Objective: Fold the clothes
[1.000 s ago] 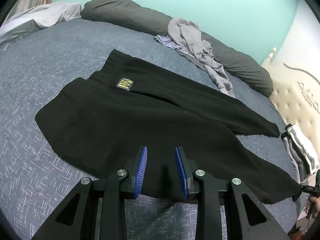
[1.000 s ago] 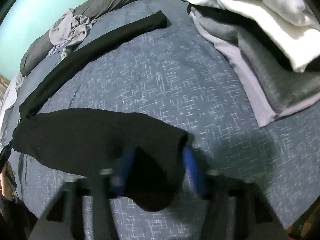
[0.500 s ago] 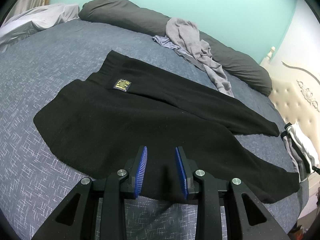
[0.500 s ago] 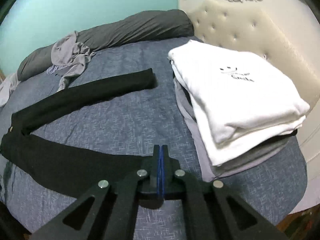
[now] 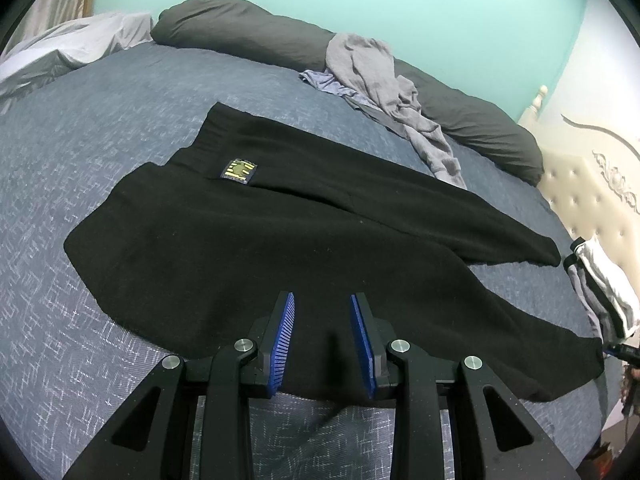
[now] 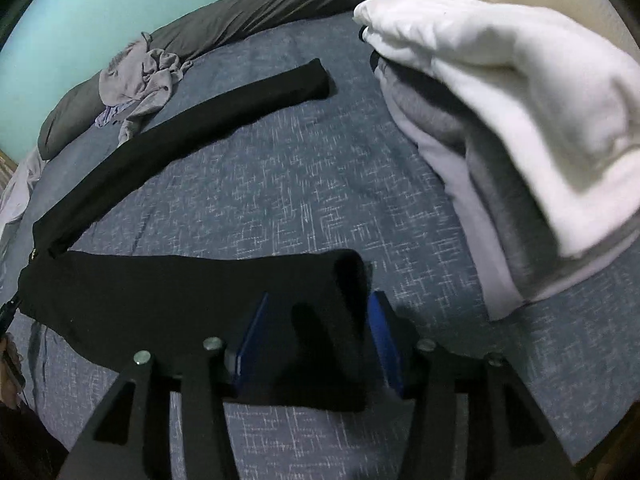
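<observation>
While opening, right gripper half wide over trouser-leg end, cloth lying between the pads, not pinched. Left gripper part open, hovering above the black trousers, gripping nothing. Trousers spread flat on bed ahead; folded stack at right.

- The black trousers covered the middle of the bed, with open blanket to their left.
- Bare blanket lay between the two trouser legs, wide enough for a gripper to pass.
- A stack of folded clothes closed the right side, near the leg ends.
- A crumpled grey garment and a long dark pillow blocked the far edge.
- The near leg's end lay between the opening jaws of the right gripper.
</observation>
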The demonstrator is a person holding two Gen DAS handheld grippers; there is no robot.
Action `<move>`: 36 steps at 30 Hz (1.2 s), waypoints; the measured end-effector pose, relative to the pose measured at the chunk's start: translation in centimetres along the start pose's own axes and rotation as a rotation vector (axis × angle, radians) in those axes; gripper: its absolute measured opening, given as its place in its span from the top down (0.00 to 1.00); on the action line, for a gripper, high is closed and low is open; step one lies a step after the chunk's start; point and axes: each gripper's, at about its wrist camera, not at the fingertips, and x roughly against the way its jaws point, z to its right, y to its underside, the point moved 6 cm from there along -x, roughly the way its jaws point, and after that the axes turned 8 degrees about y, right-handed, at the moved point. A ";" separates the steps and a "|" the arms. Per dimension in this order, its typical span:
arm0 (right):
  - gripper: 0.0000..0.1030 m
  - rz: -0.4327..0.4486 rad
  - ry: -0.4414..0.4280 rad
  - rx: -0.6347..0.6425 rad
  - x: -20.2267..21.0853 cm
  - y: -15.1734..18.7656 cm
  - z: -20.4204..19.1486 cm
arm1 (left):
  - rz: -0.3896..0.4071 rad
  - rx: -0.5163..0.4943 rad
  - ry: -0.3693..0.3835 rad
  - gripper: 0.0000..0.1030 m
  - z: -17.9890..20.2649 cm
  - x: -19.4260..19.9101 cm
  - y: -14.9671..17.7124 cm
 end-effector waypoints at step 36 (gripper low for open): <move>0.97 0.098 0.010 -0.065 -0.2 -2.1 1.9 | -0.337 -0.642 0.143 0.48 20.2 -12.6 3.5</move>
